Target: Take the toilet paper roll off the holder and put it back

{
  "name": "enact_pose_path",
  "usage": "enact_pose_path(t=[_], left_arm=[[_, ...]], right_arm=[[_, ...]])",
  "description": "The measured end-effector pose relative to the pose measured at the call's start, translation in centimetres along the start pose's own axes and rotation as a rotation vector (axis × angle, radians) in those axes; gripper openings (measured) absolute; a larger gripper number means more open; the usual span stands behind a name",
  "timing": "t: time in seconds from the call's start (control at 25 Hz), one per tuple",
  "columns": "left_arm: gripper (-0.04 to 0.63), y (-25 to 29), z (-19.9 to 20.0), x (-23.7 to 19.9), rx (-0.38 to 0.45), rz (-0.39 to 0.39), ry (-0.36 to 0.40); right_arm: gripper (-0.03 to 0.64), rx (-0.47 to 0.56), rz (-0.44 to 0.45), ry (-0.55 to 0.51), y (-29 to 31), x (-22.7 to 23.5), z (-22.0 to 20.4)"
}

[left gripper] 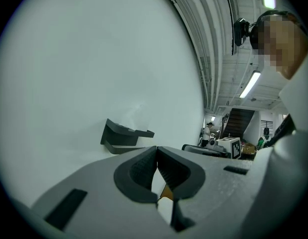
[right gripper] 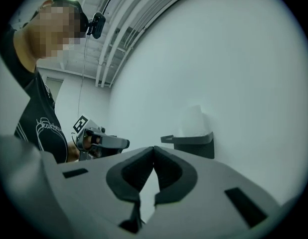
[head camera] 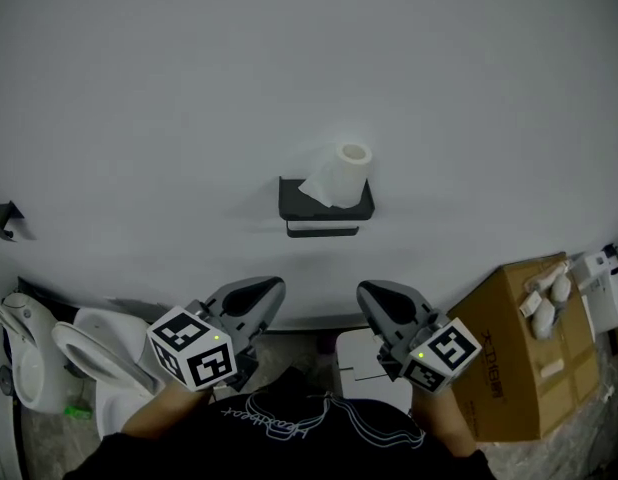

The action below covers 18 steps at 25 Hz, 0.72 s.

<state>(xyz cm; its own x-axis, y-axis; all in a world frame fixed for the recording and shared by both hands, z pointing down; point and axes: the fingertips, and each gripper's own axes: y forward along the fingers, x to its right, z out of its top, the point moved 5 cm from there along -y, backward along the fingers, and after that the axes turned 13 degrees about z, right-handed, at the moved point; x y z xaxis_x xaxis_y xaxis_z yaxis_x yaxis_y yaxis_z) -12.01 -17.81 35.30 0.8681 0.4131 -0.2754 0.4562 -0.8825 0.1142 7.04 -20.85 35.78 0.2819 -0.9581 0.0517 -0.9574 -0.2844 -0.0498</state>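
Note:
A white toilet paper roll (head camera: 344, 173) stands upright on top of a black wall holder (head camera: 325, 204), with a loose sheet hanging over the shelf's front. In the right gripper view the roll (right gripper: 194, 121) is a pale shape on the holder (right gripper: 194, 143). The left gripper view shows only the holder (left gripper: 123, 136). My left gripper (head camera: 272, 290) and right gripper (head camera: 370, 293) hang low, well below the holder, one to each side of it. Both have their jaw tips pressed together with nothing between them.
A toilet (head camera: 84, 360) stands at the lower left. A cardboard box (head camera: 524, 353) with small white items on top sits at the lower right. A white bin (head camera: 361, 368) stands on the floor between my hands. A small black fitting (head camera: 3, 218) is on the wall at far left.

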Motion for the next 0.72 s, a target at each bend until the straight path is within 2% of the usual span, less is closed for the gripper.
enact_pose_path(t=[0.28, 0.72], left_arm=[[0.005, 0.0, -1.5, 0.3, -0.01, -0.024, 0.002], [0.005, 0.8, -3.5, -0.1, -0.032, -0.039, -0.019]], right_arm=[[0.002, -0.061, 0.015, 0.064, 0.3, -0.8, -3.0], [0.002, -0.036, -0.019, 0.133, -0.8, -0.5, -4.8]])
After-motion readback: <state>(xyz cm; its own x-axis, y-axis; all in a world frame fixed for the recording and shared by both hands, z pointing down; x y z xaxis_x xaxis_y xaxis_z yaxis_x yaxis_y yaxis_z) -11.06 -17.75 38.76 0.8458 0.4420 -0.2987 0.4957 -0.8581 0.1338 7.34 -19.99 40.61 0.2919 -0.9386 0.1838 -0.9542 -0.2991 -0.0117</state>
